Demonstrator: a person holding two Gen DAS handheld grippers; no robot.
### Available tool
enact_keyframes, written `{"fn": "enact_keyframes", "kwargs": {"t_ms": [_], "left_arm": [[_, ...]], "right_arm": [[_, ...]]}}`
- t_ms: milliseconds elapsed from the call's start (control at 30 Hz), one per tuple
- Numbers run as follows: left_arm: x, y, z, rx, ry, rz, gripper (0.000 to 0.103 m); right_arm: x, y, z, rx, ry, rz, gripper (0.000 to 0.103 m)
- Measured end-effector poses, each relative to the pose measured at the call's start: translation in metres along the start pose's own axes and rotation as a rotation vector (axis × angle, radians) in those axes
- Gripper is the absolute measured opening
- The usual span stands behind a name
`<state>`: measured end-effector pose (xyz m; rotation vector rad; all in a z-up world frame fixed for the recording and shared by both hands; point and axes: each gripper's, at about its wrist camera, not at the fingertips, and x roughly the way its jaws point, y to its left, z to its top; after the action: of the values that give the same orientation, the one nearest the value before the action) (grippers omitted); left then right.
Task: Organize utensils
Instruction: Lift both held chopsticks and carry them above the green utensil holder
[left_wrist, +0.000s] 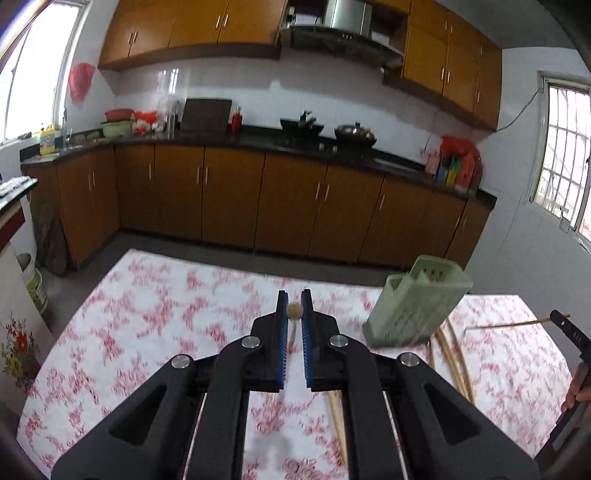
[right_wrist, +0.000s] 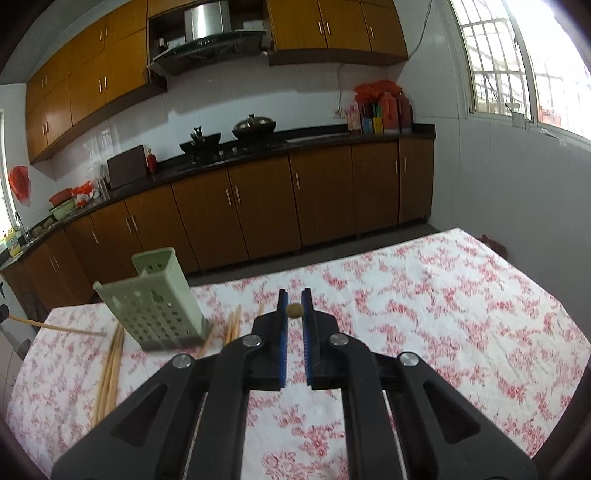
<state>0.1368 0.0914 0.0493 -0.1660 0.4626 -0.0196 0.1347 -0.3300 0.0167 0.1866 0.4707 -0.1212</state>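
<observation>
A pale green perforated utensil holder (left_wrist: 415, 306) stands on the floral tablecloth; it also shows in the right wrist view (right_wrist: 159, 304). Wooden chopsticks (left_wrist: 452, 360) lie on the cloth beside it, and show in the right wrist view (right_wrist: 109, 373) on both sides of the holder. My left gripper (left_wrist: 294, 303) is shut on one chopstick (left_wrist: 294, 310), seen end-on, left of the holder. My right gripper (right_wrist: 294, 303) is shut on another chopstick (right_wrist: 294, 310), right of the holder. The other gripper's chopstick shows at each view's edge (left_wrist: 517, 324), (right_wrist: 55, 326).
The table (left_wrist: 147, 317) is covered by a white cloth with red flowers and ends a short way beyond the holder. Behind it run brown kitchen cabinets (left_wrist: 229, 199) with a dark counter, pans (left_wrist: 354, 134) and bottles. A white wall and window (right_wrist: 517, 59) stand at the right.
</observation>
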Motion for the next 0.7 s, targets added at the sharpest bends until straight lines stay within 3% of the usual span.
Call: {"fn": "enact_keyframes", "kwargs": {"t_ms": [367,700], "left_arm": [[-0.003,-0.005,0.025,0.007,-0.044,0.014,0.007],[-0.037,-0.039,0.096,0.025,-0.183,-0.059,0.007]], "right_arm": [[-0.004,0.01,0.028,-0.021,-0.051,0.009,0.008],[-0.051,0.04,0.12,-0.008,-0.252,0.15,0.008]]}}
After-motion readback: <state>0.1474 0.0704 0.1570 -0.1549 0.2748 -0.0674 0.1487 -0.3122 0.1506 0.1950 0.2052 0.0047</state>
